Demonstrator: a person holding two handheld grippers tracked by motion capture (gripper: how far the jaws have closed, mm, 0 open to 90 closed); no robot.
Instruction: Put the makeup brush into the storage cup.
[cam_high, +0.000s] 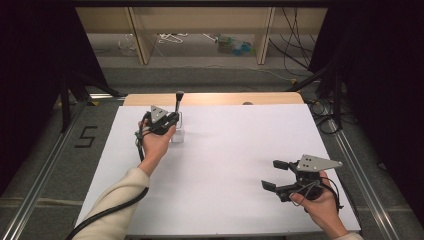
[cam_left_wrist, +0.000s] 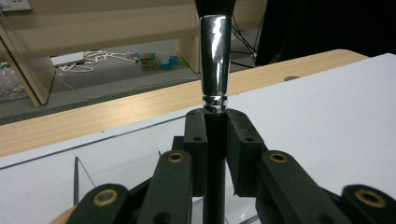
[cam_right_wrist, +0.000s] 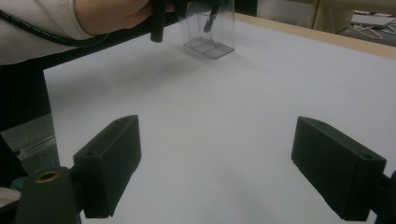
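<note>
The table (cam_high: 225, 200), covered w/ a white sheet, takes up most of the high view; a strip of bare wood shows along its far edge. On the far-left part of the sheet stands a clear plastic holder (cam_high: 177, 134), upright, w/ thin see-through walls; the right gripper view shows it at top, w/ dividers inside. The left gripper (cam_high: 170, 120) sits right at that holder, the person's hand (cam_high: 156, 142) behind it and a cream sleeve running back to the bottom edge. Its jaws are clenched on a makeup brush (cam_left_wrist: 215, 65): in the left gripper view both black pads press the black handle just below the shiny metal ferrule. Brush is upright, handle going down toward the holder, black tip sticking up above the gripper in the high view. The right gripper (cam_high: 275, 175) is well apart, near the sheet's right-front corner, held in the other hand; jaws released, spread wide, nothing between them but bare white sheet.
</note>
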